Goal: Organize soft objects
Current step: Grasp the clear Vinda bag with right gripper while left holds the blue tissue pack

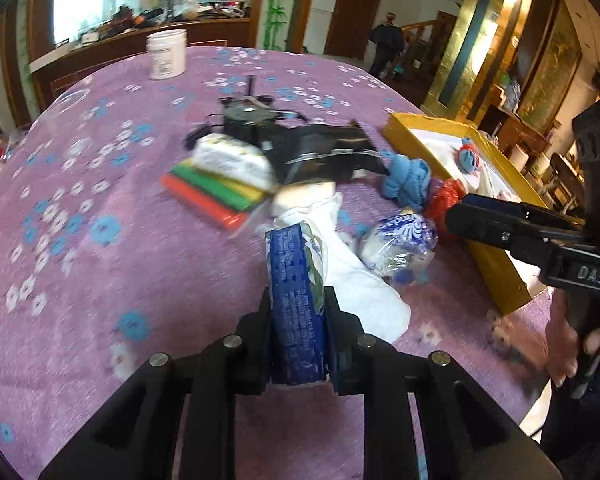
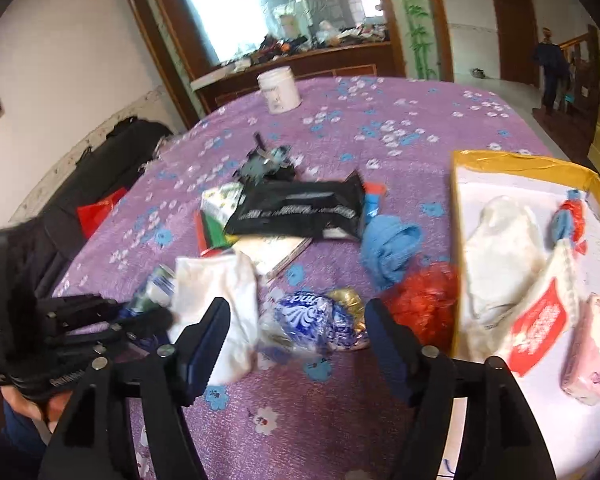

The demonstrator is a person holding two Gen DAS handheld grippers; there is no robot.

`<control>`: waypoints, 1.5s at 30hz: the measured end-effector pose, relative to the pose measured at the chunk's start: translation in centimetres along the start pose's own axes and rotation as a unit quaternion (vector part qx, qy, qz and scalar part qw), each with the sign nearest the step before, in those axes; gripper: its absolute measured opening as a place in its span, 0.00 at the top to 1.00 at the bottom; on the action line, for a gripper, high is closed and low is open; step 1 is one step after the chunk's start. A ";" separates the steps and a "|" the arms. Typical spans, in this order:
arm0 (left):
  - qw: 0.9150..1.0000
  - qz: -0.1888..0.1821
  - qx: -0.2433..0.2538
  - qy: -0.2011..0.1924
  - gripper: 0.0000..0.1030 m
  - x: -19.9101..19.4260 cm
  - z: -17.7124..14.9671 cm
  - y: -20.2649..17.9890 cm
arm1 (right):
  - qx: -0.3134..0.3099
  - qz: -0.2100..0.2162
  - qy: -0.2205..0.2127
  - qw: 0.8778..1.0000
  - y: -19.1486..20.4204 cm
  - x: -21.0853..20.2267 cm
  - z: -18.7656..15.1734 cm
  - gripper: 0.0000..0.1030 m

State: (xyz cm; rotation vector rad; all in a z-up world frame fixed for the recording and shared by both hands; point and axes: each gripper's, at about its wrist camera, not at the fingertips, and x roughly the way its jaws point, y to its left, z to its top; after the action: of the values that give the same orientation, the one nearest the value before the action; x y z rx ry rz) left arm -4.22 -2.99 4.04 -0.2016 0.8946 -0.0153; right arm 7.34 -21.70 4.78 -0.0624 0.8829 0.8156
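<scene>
My left gripper is shut on a blue tissue pack, held over the purple table. A white cloth lies under and beside it; it also shows in the right wrist view. My right gripper is open and empty above a blue-white wrapped pack; it shows at the right of the left wrist view. A blue cloth and a red mesh ball lie beside the yellow box, which holds a white cloth, a red-white pack and a pink tissue pack.
A black pouch, coloured sheets, a white-wrapped pack and a small black device lie mid-table. A white jar stands at the far side. The table edge runs just right of the yellow box.
</scene>
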 end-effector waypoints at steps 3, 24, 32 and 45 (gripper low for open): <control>1.000 -0.006 -0.015 -0.009 0.80 -0.9 -0.4 1.3 | -0.021 -0.018 0.025 0.999 1.0 1.6 -0.1 0.23; 0.998 0.034 -0.012 0.043 0.32 1.6 -1.9 3.4 | -0.090 -0.133 0.065 0.985 2.5 5.8 -0.4 0.17; 0.993 0.106 0.035 0.028 0.51 1.6 -2.5 2.4 | -0.075 -0.100 0.056 0.990 1.6 5.7 -0.6 0.25; 0.993 0.112 0.027 -0.015 0.51 -0.9 -1.8 2.4 | -0.091 -0.088 0.051 0.991 2.7 4.9 -0.8 0.15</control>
State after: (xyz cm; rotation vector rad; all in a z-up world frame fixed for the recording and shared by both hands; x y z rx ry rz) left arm -6.31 -0.83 3.19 -0.0504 0.8810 0.1719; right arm 6.79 -17.11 1.52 -0.3410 0.8840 0.7315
